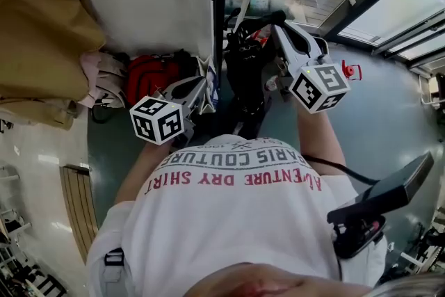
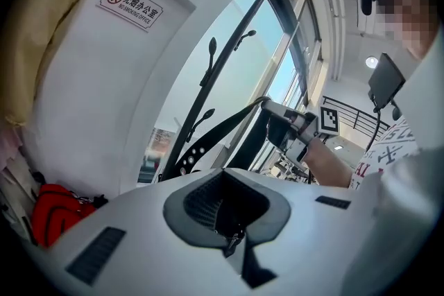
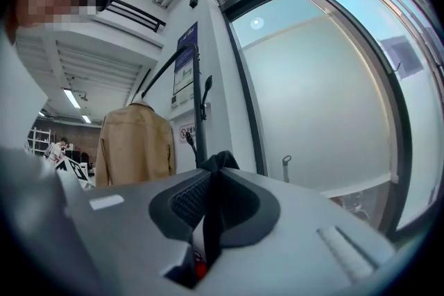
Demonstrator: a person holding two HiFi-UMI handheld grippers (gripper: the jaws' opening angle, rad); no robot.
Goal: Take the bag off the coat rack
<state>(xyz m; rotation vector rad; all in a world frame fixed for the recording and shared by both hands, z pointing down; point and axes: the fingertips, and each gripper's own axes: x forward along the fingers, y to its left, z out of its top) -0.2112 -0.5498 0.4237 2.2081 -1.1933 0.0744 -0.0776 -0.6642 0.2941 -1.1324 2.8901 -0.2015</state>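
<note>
black flat strap [image 3: 208,225] pinched in right tool [image 3: 216,173] | left tool [image 2: 223,184] clenched, ribbed grey pads [image 2: 198,201] together

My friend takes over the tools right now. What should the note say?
Left hand-held gripper: shut, nothing clearly held.
Right hand-held gripper: shut on the black strap.
The black bag hangs beside the coat rack pole.
Done: strap gripped.
Left to do: carry the bag clear; whether the strap is off its hook cannot be told.
</note>
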